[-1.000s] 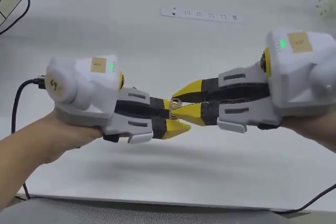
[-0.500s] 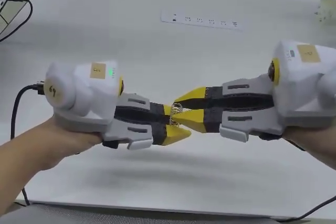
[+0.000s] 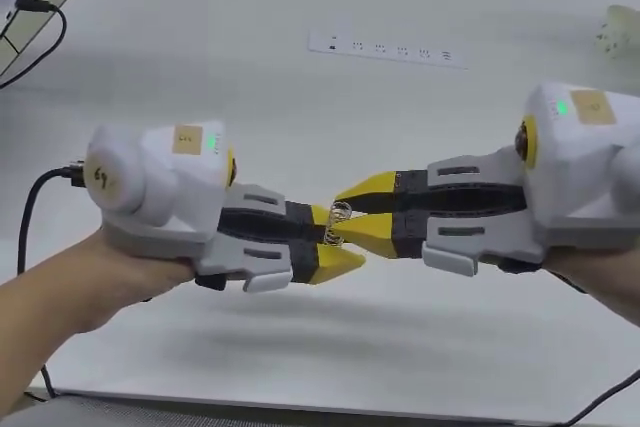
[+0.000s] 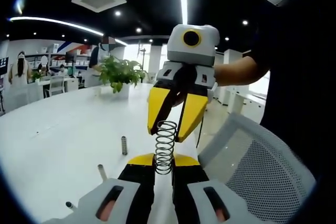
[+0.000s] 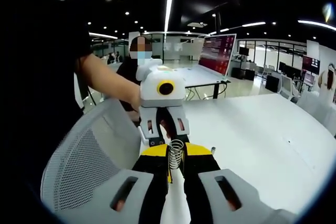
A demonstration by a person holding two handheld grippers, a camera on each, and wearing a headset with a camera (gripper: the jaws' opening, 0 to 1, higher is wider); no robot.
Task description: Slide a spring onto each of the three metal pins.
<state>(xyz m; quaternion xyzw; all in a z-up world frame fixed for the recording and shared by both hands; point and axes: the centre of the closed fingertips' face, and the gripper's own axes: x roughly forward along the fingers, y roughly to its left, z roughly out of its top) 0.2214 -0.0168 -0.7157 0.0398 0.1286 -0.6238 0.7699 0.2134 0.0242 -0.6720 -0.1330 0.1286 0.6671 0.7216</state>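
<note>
A small steel spring [image 3: 339,215] hangs between two yellow-tipped grippers that meet tip to tip above the white table [image 3: 300,107]. My left gripper [image 3: 332,239] comes in from the left, and its jaws are shut on the spring's near end [image 4: 165,153]. From the right comes my right gripper [image 3: 343,217], its jaws closed against the other end [image 5: 176,153]. In the left gripper view the right gripper [image 4: 169,132] straddles the spring's top. Three short metal pins [image 4: 124,145] [image 4: 101,171] [image 4: 68,204] sit on the table beyond.
A white power strip [image 3: 388,48] lies at the back of the table. A black cable [image 3: 30,209] trails from the left gripper and another [image 3: 40,17] lies far left. A small pale object [image 3: 622,27] sits far right. A mesh chair [image 4: 252,171] stands beside the table.
Both grippers have stayed tip to tip with the spring between them, drifting slightly lower in the view. The grip looks the same.
</note>
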